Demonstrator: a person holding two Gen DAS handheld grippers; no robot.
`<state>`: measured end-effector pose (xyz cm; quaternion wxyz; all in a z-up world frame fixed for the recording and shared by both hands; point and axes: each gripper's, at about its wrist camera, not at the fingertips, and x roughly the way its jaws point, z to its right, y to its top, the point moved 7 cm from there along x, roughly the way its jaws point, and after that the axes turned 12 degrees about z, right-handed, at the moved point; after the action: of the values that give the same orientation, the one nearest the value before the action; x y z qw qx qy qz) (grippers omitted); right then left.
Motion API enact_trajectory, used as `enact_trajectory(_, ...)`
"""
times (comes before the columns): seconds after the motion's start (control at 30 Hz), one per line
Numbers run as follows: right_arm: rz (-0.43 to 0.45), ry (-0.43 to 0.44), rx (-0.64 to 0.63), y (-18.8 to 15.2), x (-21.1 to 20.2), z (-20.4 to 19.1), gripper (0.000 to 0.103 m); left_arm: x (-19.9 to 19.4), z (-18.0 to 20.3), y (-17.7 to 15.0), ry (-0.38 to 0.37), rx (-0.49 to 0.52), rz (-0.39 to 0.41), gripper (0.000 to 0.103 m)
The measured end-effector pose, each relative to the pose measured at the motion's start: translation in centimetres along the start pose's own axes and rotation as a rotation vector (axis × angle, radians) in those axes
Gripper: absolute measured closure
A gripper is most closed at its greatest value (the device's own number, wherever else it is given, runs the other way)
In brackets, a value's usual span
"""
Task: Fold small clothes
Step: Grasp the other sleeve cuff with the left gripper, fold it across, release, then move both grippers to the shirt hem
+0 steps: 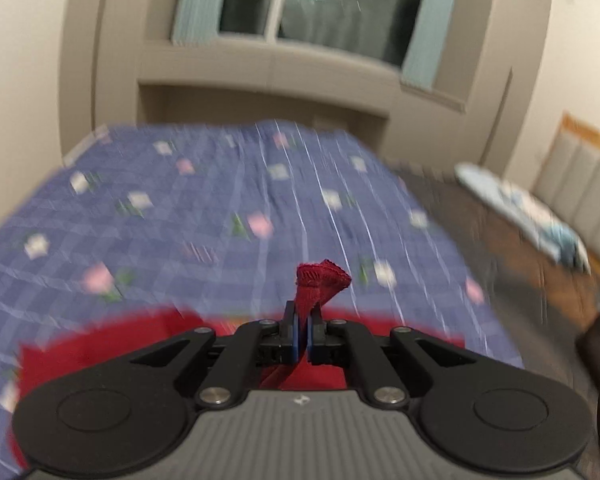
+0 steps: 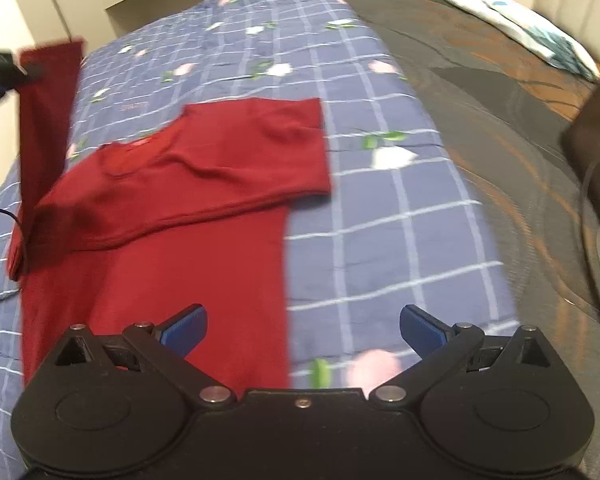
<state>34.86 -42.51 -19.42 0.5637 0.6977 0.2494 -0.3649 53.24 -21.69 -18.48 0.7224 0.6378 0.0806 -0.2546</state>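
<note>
A dark red T-shirt (image 2: 188, 200) lies on the blue checked bedsheet (image 2: 380, 200), its right sleeve folded across the chest. My left gripper (image 1: 304, 322) is shut on a bunched corner of the red shirt (image 1: 320, 280), with more red cloth below it. In the right wrist view the left gripper (image 2: 4, 68) shows at the far left, holding the left side of the shirt (image 2: 48, 100) lifted off the bed. My right gripper (image 2: 302, 328) is open and empty, above the shirt's lower right edge.
The bed has a dark uncovered mattress part (image 2: 500, 120) to the right. A white and teal pillow (image 2: 520, 20) lies at the far right. A black cable (image 2: 4, 216) lies by the shirt's left side. A window (image 1: 320, 4) and wall are beyond the bed.
</note>
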Motion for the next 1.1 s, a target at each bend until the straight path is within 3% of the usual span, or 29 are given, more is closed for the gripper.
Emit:
enact_trajectory(0.17,-0.02,-0.028,0.021,-1.0,0.1,3.2,0.001,0.5,1.7,-5.2,0.017,-0.005,-0.097,0.1)
enact_trajectory(0.3,-0.027,-0.031,0.028,-1.2,0.1,4.6,0.001,0.5,1.4,-6.1,0.005,0.006,-0.173,0.093)
enact_trajectory(0.4,-0.028,-0.023,0.027,-1.0,0.4,4.7,0.001,0.6,1.3,-6.9,-0.022,0.0,-0.214,0.066)
enact_trajectory(0.43,-0.026,-0.019,0.025,-0.8,0.5,4.6,0.001,0.5,1.2,-7.0,-0.029,-0.014,-0.219,0.053)
enact_trajectory(0.67,-0.005,0.031,-0.003,1.1,1.7,2.7,0.001,-2.4,-0.2,-6.8,-0.041,-0.096,-0.236,0.032)
enact_trajectory(0.77,0.004,0.077,-0.01,2.2,2.7,0.9,0.002,-4.5,-2.2,-6.8,0.01,-0.128,-0.235,0.018)
enact_trajectory(0.83,0.009,0.12,-0.013,3.1,3.7,-0.6,0.004,-5.9,-4.0,-7.1,0.06,-0.144,-0.236,0.015)
enact_trajectory(1.1,-0.004,0.269,-0.066,6.7,10.4,-8.9,0.026,-11.7,-14.1,-10.1,0.295,-0.194,-0.315,0.01)
